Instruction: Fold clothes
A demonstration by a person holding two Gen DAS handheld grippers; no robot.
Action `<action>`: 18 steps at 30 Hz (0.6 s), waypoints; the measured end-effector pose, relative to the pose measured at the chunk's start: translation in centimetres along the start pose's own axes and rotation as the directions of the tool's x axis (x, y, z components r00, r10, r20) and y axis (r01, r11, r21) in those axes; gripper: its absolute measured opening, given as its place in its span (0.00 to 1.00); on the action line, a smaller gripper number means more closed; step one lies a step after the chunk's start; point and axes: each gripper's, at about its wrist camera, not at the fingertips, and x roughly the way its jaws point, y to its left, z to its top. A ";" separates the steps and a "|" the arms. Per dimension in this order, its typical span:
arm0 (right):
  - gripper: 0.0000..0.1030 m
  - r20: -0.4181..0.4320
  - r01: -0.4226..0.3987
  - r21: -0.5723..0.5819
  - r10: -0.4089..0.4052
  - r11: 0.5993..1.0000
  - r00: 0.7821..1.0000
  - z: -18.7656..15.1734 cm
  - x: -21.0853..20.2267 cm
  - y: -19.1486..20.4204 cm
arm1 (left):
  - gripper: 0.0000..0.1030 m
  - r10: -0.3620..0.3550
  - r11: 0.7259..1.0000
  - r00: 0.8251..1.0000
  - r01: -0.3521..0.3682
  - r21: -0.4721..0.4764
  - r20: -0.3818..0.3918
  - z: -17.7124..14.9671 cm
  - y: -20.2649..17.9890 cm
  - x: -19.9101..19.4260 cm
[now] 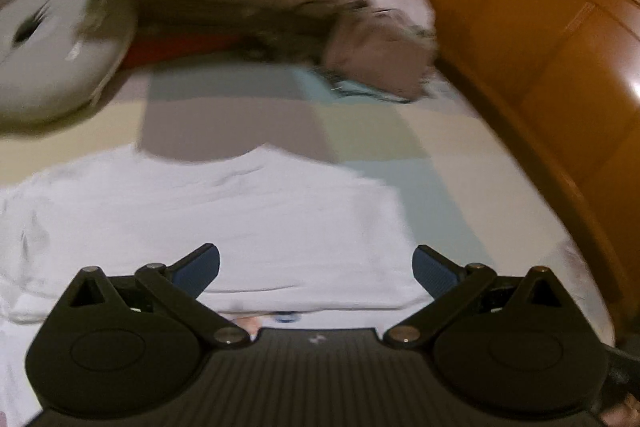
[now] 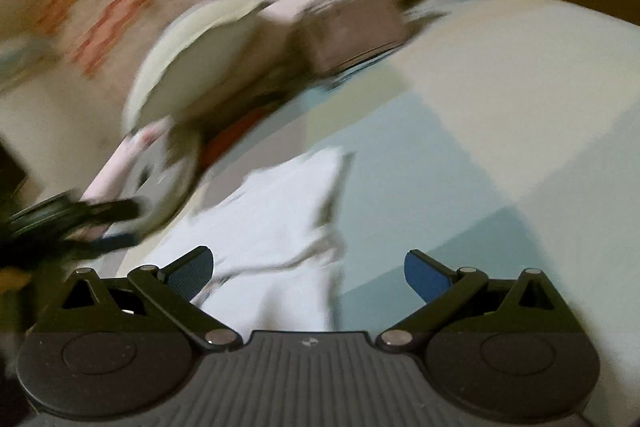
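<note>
Left hand-held gripper (image 1: 316, 269) and right hand-held gripper (image 2: 309, 273) both spread wide.

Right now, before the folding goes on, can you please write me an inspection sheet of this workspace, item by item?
Surface: bed sheet with pale colour blocks in beige, green and light blue.
Job's things: white garment lying spread on the sheet; in the right wrist view it looks partly folded.
Clutter: heap of bedding and clothes at the far end, with a round grey cushion; blurred, details unclear.
Grippers: left hand-held gripper open above the garment; right hand-held gripper open at the garment's edge. Neither holds cloth.
Cables: nothing seen.
Surroundings: orange-brown wooden bed frame along the left view's right side.
</note>
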 end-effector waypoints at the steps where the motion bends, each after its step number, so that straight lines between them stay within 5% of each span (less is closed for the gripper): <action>1: 1.00 -0.011 0.001 -0.033 -0.001 0.999 1.000 -0.3 0.4 0.7 | 0.99 0.016 1.000 1.000 -0.016 -0.007 -0.003 -0.3 0.8 1.1; 9: 1.00 -0.046 0.035 -0.125 -0.041 0.992 0.998 -1.0 2.6 2.6 | 0.98 0.184 0.978 0.980 -0.190 0.091 0.073 -4.4 3.8 4.8; 18: 1.00 -0.054 0.056 -0.106 -0.062 0.993 0.997 -1.4 3.5 2.4 | 0.99 0.206 0.931 0.972 -0.230 0.284 0.114 -6.6 2.8 2.3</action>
